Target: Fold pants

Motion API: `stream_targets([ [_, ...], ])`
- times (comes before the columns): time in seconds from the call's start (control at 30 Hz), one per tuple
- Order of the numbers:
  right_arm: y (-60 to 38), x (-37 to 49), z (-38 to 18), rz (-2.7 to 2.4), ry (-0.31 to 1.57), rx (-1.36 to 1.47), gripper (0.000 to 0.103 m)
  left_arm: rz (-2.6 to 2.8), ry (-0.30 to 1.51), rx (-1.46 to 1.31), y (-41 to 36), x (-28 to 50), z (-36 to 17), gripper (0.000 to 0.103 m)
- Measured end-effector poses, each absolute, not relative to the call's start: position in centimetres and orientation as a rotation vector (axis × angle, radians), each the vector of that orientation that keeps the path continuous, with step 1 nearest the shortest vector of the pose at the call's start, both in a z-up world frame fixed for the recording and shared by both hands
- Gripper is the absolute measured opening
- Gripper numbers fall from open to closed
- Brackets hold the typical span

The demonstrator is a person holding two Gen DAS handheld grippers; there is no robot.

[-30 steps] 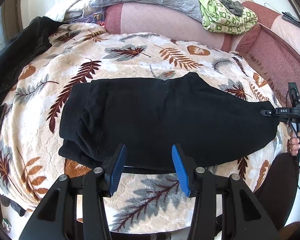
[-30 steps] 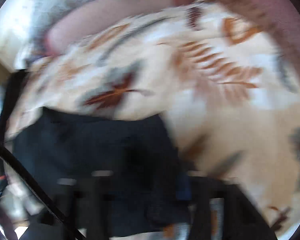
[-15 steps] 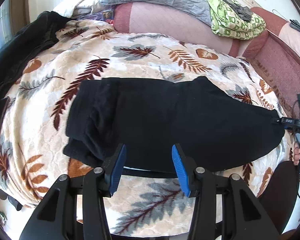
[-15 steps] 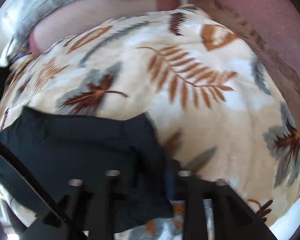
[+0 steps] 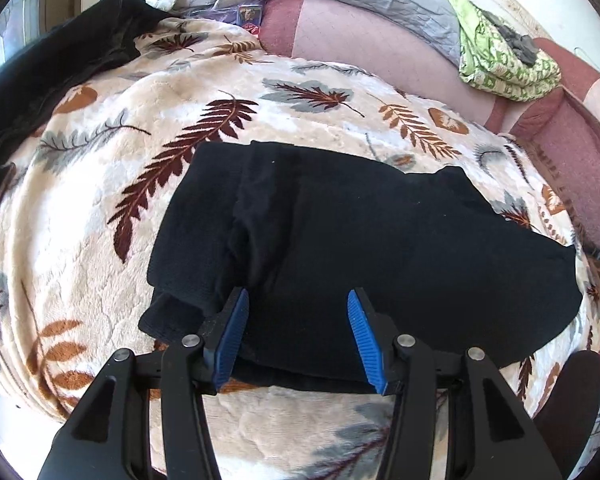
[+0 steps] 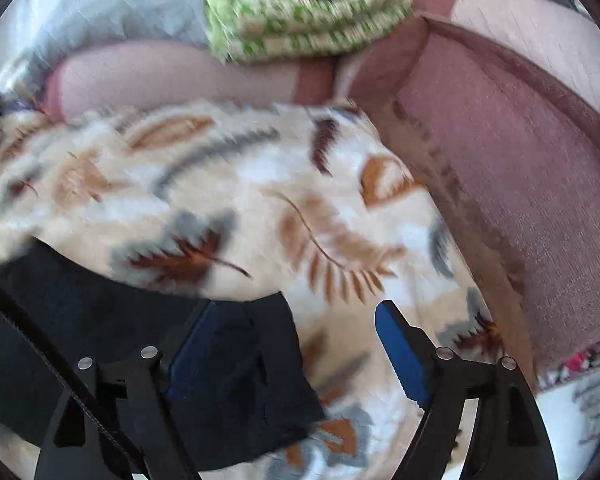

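Black pants (image 5: 360, 248) lie folded flat on the leaf-print blanket (image 5: 100, 184); the left tool (image 5: 296, 332) hovers over their near edge, pads spread, pinching nothing; the right tool (image 6: 296, 356) has just been opening, its jaws wide, the pants' corner (image 6: 256, 364) lying loose between them, ungripped.

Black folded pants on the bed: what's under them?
The black folded pants lie flat on a cream plush blanket with a leaf print, which shows on every side. The blanket under them is covered.
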State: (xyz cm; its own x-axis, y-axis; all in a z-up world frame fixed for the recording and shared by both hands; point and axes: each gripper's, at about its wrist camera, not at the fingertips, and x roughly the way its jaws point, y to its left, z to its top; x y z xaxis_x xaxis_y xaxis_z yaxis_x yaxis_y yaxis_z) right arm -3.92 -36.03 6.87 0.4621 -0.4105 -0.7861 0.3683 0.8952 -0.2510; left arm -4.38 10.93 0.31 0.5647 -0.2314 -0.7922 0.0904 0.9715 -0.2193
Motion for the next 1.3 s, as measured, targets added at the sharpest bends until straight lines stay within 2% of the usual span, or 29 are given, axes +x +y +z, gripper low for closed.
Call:
stream_targets([
  [0.13,-41.6,-6.3,4.1,-0.638,1.077,0.119,0.084,-0.255,0.935,-0.201,11.9,-4.5,0.3,0.05],
  [0.23,-42.6,-7.4,5.6,-0.669,1.001,0.227,0.083,-0.269,0.915,-0.27,13.4,-4.6,0.9,0.05],
  [0.33,-39.3,-4.9,8.0,-0.503,0.919,0.226,0.083,-0.266,0.906,-0.412,16.0,-4.3,1.1,0.049],
  [0.4,-35.6,-1.6,8.2,-0.332,0.928,0.205,0.083,-0.255,0.931,-0.496,17.4,-3.9,0.6,0.032],
  [0.47,-31.4,1.4,8.0,-0.186,0.948,0.17,0.083,-0.26,0.937,-0.537,18.0,-4.0,0.5,0.028],
  [0.53,-25.5,4.4,7.9,0.006,0.961,0.12,0.076,-0.249,0.911,-0.529,18.3,-4.6,1.1,0.033],
  [0.57,-23.4,5.1,7.8,0.073,0.965,0.106,0.076,-0.21,0.889,-0.496,18.5,-5.1,1.5,0.043],
  [0.6,-20.3,6.1,7.7,0.177,0.975,0.093,0.076,-0.174,0.867,-0.474,18.8,-5.7,1.8,0.046],
  [0.7,-11.2,8.4,7.1,0.493,1.038,0.08,0.074,-0.153,0.86,-0.534,20.6,-6.3,1.6,0.046],
  [0.8,-3.9,9.1,5.8,0.682,1.099,0.042,0.065,-0.125,0.868,-0.591,22.4,-6.9,0.8,0.046],
  [0.9,2.7,10.1,3.5,0.788,1.173,-0.01,0.063,-0.102,0.87,-0.617,23.5,-7.6,0.3,0.046],
  [1.0,5.9,11.9,0.7,0.728,1.236,-0.032,0.066,-0.1,0.872,-0.637,24.2,-8.2,0.3,0.046],
  [1.03,6.8,12.3,-0.1,0.692,1.241,-0.052,0.072,-0.103,0.871,-0.634,24.2,-8.3,0.4,0.046],
  [1.1,7.8,12.9,-0.5,0.663,1.23,-0.066,0.078,-0.111,0.866,-0.615,23.9,-8.4,0.8,0.046],
  [1.17,7.3,12.7,0.3,0.675,1.229,-0.024,0.077,-0.117,0.86,-0.585,23.5,-8.5,1.2,0.046],
  [1.2,6.6,12.7,1.1,0.706,1.211,0.019,0.074,-0.119,0.856,-0.566,23.3,-8.6,1.5,0.046],
  [1.3,2.0,12.3,5.2,0.771,1.102,0.141,0.071,-0.126,0.845,-0.527,22.6,-8.7,2.1,0.05],
])
